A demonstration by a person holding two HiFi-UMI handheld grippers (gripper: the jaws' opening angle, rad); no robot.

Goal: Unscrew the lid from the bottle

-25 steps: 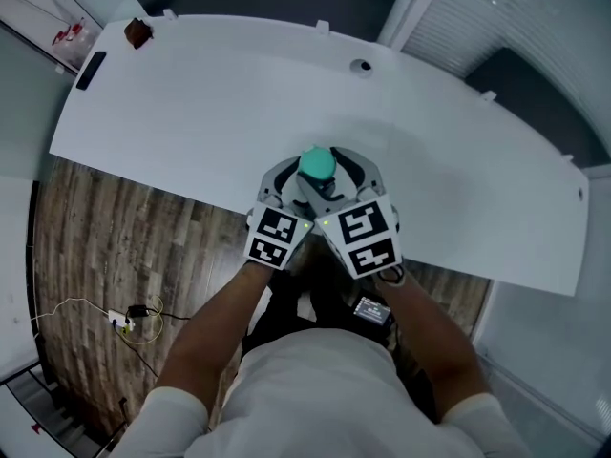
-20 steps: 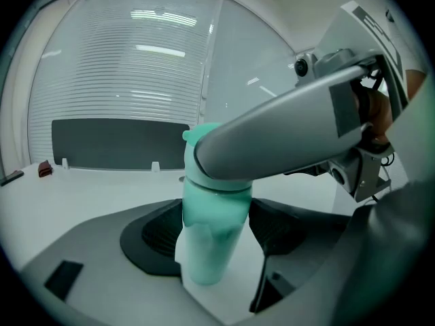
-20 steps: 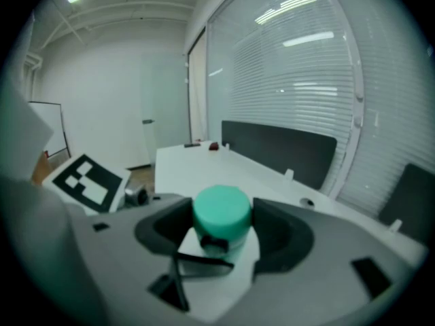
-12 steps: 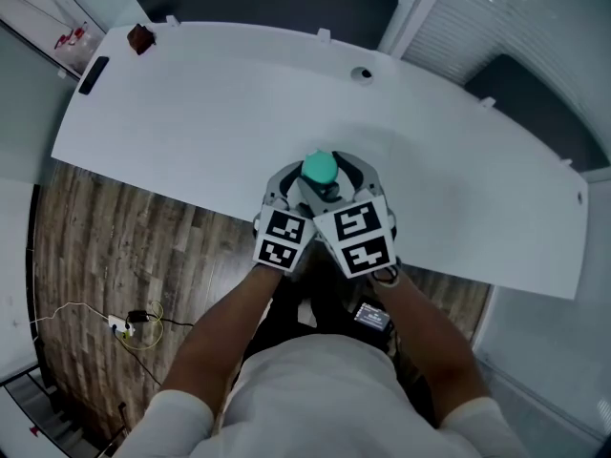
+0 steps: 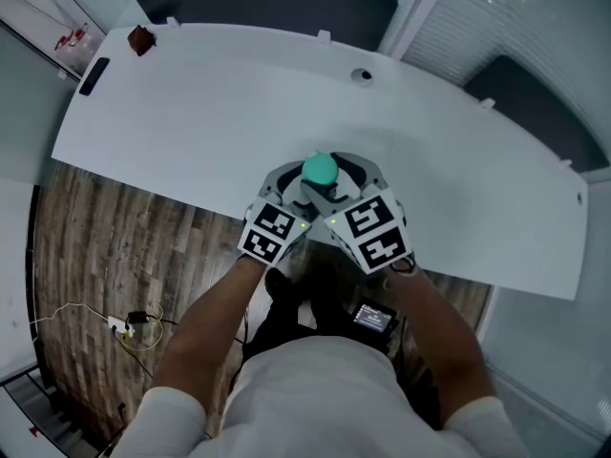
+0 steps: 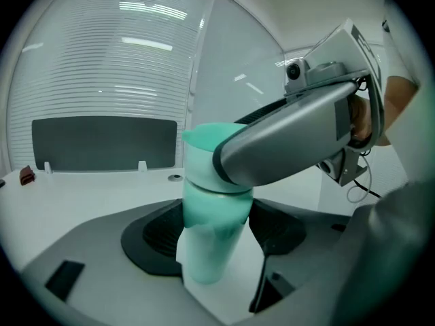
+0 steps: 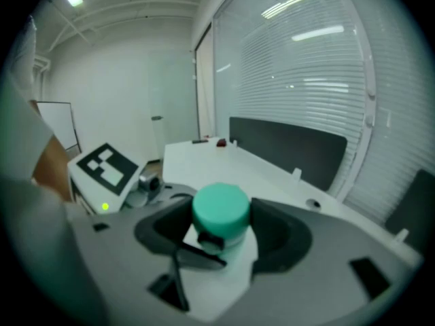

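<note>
A mint-green bottle stands upright near the front edge of the white table. Its green lid shows from above in the head view. My left gripper is shut on the bottle's body, a black pad on either side. My right gripper is shut on the lid, and in the left gripper view its grey jaw crosses in front of the lid. In the head view both grippers meet at the bottle, the left gripper on one side and the right gripper on the other. The bottle's body is hidden there.
A small dark red object and a flat black item lie at the table's far left corner. A round cable hole sits at the back. Dark panels stand behind the table. Wooden floor lies below the front edge.
The two marker cubes have swung apart: the left one down and left, the right one to the right, turned about the bottle. The bottle stays in place.
</note>
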